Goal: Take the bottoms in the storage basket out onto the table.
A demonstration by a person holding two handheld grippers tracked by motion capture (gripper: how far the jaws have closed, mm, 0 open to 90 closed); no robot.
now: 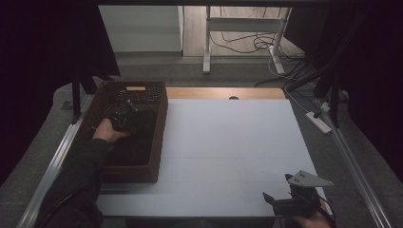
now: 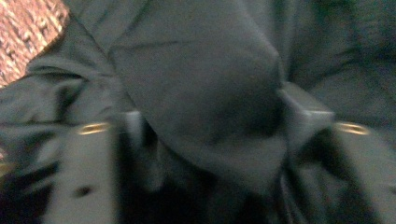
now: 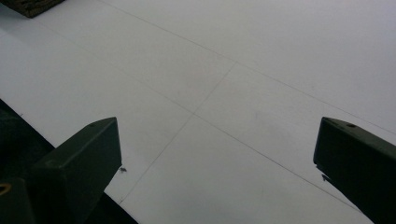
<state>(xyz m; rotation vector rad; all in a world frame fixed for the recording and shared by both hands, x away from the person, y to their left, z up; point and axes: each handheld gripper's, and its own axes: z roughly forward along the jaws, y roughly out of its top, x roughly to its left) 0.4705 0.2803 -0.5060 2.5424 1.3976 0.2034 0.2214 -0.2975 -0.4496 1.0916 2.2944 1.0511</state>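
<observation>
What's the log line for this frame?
left gripper: in basket, fingers around dark cloth | right gripper: open, idle over white table

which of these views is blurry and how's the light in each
Left gripper view: soft and smeared, the dark cloth and jaws lack crisp edges, with a greenish cast. High view: dim, the basket and room edges sink into shadow while the white table stays readable. Right gripper view: sharpest, even light, no glare, faint seam lines on the table visible between the wide-apart jaws.
</observation>
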